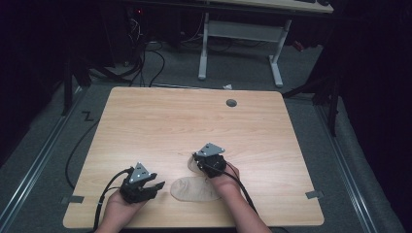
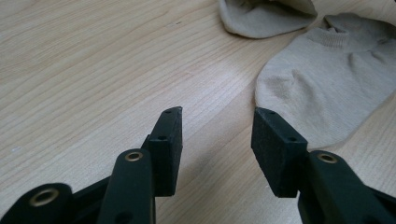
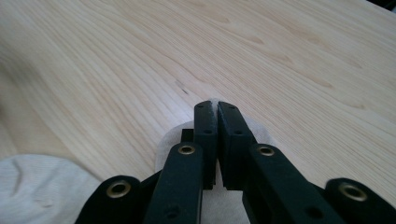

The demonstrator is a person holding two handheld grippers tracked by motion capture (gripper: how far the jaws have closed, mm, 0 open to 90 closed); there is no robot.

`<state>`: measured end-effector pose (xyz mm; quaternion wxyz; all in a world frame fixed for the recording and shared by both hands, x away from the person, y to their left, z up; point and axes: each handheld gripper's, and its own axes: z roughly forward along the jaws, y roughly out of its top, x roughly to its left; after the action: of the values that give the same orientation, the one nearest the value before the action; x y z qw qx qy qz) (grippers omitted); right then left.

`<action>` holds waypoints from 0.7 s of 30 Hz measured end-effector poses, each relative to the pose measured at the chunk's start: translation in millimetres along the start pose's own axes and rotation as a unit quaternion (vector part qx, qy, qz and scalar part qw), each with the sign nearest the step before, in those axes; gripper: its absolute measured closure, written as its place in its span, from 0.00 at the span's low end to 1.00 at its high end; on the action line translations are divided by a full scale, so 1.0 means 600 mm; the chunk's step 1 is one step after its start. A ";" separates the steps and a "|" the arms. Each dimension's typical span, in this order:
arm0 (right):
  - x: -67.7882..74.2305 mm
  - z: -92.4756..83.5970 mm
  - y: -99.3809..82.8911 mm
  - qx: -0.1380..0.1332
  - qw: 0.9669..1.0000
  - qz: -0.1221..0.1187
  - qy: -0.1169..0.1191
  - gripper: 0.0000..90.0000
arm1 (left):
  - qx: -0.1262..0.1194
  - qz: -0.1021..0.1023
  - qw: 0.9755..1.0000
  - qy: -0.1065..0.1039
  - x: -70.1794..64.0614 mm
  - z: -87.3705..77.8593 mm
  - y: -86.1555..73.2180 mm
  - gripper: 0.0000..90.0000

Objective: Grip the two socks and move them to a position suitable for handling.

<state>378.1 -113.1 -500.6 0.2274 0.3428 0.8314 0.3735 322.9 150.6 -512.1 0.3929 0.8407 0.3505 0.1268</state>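
Two beige ankle socks lie near the front of the wooden table (image 1: 160, 121). The nearer sock (image 1: 194, 189) (image 2: 322, 88) (image 3: 37, 191) lies flat between my two hands. My left gripper (image 1: 158, 187) (image 2: 217, 126) rests just left of it, jaws open with bare wood between them. The farther sock (image 1: 193, 166) (image 2: 266, 16) (image 3: 261, 130) lies under my right gripper (image 1: 197, 160) (image 3: 217, 109), whose jaws stand together with a thin fold of that sock's edge pinched at their tips. The gripper hides most of this sock.
A round grey cable hole (image 1: 231, 103) sits at the table's far right. Grey tape marks lie at the front left (image 1: 73, 199) and front right (image 1: 314, 194) corners. A white-legged desk (image 1: 243, 34) and floor cables (image 1: 145, 58) stand beyond the far edge.
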 end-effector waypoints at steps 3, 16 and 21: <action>0.006 -0.007 0.003 -0.006 1.000 -0.008 -0.002 0.96 | -0.007 -0.007 1.000 0.005 -0.001 0.004 0.002 0.63; -0.016 -0.037 -0.004 -0.043 0.999 0.010 -0.002 0.96 | 0.001 0.002 1.000 0.006 -0.002 0.016 0.007 0.65; -0.032 -0.057 -0.017 -0.058 0.998 0.027 -0.004 0.96 | -0.005 -0.003 1.000 0.002 0.002 0.015 0.013 0.63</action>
<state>365.0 -148.0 -484.9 0.2401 0.3530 0.7980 0.4254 332.1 142.9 -512.7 0.3966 0.8377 0.3527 0.1288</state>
